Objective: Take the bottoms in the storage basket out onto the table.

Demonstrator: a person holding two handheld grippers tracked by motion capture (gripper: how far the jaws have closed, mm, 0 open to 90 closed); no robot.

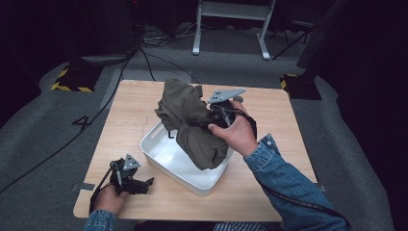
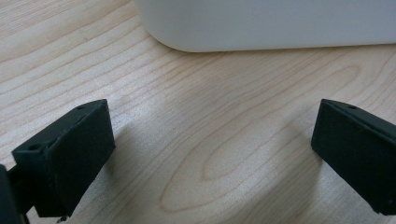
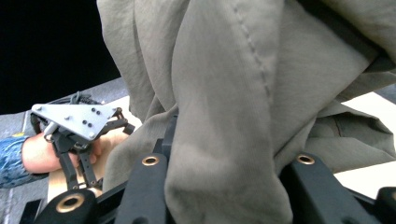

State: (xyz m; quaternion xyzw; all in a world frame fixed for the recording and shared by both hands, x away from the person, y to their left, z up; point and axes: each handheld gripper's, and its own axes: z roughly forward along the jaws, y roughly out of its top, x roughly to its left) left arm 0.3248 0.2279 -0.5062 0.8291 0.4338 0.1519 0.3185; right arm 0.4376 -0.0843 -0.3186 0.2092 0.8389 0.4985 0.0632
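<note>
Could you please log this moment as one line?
right gripper: shut on cloth, lifted over bin | left gripper: open, idle on table

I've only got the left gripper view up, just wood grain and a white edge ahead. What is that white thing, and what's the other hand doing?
Observer: The white edge is a white bin on the wooden table; your left gripper rests open on the table just short of its near-left side.
Operator: And the right one?
Observer: The right gripper is shut on an olive-green garment, held bunched above the bin.
Operator: Is the cloth inside the bin?
Observer: Its lower end hangs down into the bin; the upper folds stand above the rim.
</note>
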